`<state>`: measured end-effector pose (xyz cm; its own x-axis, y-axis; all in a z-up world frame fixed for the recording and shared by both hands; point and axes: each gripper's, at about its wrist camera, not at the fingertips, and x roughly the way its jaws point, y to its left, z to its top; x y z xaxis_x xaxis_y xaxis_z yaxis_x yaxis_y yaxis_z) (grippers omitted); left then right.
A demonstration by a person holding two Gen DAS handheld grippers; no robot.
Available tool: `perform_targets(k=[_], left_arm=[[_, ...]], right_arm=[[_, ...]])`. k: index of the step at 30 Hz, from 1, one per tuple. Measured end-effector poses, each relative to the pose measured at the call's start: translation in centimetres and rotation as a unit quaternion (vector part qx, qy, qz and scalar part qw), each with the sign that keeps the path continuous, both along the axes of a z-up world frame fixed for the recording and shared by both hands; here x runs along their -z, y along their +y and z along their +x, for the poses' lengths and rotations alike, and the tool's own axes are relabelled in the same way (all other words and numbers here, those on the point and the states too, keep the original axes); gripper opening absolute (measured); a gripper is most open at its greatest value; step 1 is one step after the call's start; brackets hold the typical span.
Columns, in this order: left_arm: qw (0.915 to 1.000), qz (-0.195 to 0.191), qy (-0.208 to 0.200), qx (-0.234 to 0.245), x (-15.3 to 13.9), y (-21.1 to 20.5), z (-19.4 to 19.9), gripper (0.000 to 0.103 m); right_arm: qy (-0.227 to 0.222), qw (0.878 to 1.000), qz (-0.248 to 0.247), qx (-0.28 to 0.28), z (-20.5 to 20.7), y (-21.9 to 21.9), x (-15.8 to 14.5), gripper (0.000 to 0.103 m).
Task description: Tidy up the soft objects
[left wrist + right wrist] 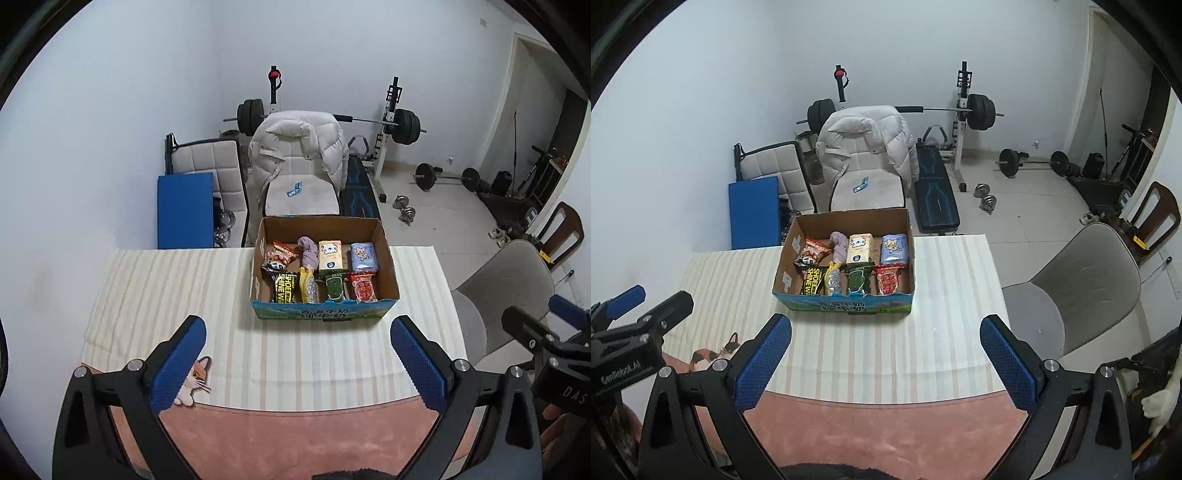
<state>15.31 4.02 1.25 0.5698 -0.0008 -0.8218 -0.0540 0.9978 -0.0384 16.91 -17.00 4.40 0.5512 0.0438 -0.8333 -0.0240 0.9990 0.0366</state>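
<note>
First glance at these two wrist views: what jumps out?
The open cardboard box at the far middle of the striped table cloth, packed with two rows of colourful soft packets. Behind it, a white puffer jacket draped over a chair, with a loaded barbell rack against the wall. Up close, both hand-held grippers, left and right, stand wide open and empty, blue pads apart.

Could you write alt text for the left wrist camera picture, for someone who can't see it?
An open cardboard box of packaged soft goods sits on a striped tablecloth, beyond the open, empty left gripper. A chair with a white puffer jacket and gym weights stand behind.
</note>
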Motion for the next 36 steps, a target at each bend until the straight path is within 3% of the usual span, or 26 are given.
perform_targets(k=[10,36], left_arm=[[0.9999,-0.004,-0.011,-0.003,-0.6,-0.1,-0.1,0.103],[0.9996,0.003,-0.023,-0.015,-1.0,-0.3,0.1,0.103]], right_arm=[[-0.022,1.000,-0.009,0.002,0.1,0.1,-1.4,0.103],[-0.027,0.999,-0.022,-0.006,0.8,0.2,-2.4,0.103]])
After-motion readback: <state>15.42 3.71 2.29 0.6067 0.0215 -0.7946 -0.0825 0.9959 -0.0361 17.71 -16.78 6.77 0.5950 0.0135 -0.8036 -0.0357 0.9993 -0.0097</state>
